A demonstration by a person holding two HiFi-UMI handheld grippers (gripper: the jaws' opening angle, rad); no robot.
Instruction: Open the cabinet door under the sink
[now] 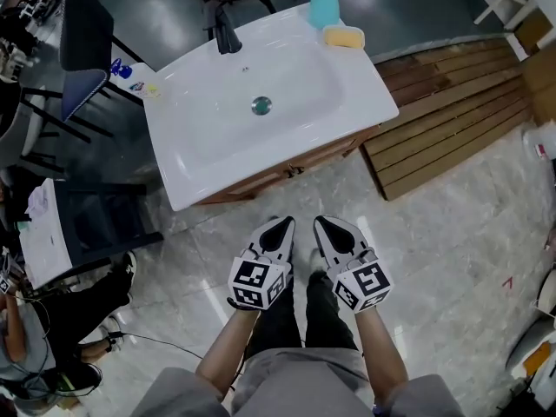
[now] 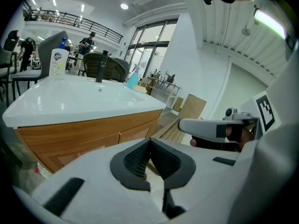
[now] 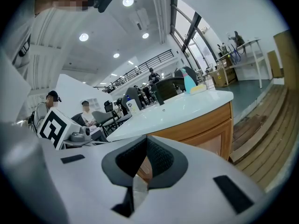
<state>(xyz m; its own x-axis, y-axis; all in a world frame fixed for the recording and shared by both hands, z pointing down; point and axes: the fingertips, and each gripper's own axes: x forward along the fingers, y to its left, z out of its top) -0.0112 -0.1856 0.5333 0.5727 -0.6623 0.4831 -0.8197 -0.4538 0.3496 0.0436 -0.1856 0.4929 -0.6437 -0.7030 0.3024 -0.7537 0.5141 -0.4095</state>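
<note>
While the person stands on the pale tiled floor (image 1: 452,259), a white sink (image 1: 200,168) is in front of them, and a platform of wooden planks (image 1: 452,102) lies on the floor to its right. Under the sink is the wooden cabinet (image 2: 84,136), of which the head view shows only a narrow brown strip below the basin's front edge. In the left gripper view the cabinet doors (image 2: 135,127) are flush with the cabinet front, so they look closed.

Both grippers are low over the floor, near each other and pointing toward the cabinet, but clearly apart from it. The left gripper (image 1: 282,226) is clenched: its dark pads meet at the tip and nothing is between them. The right gripper (image 1: 328,227) is clenched in the same way, also with nothing in it.

On the far rim of the sink stands a dark faucet (image 1: 224,29). At the far right corner are a blue spray bottle (image 1: 324,3) and, just beside it, a yellow sponge (image 1: 344,36). The round drain (image 1: 261,105) is in the middle of the basin.
</note>
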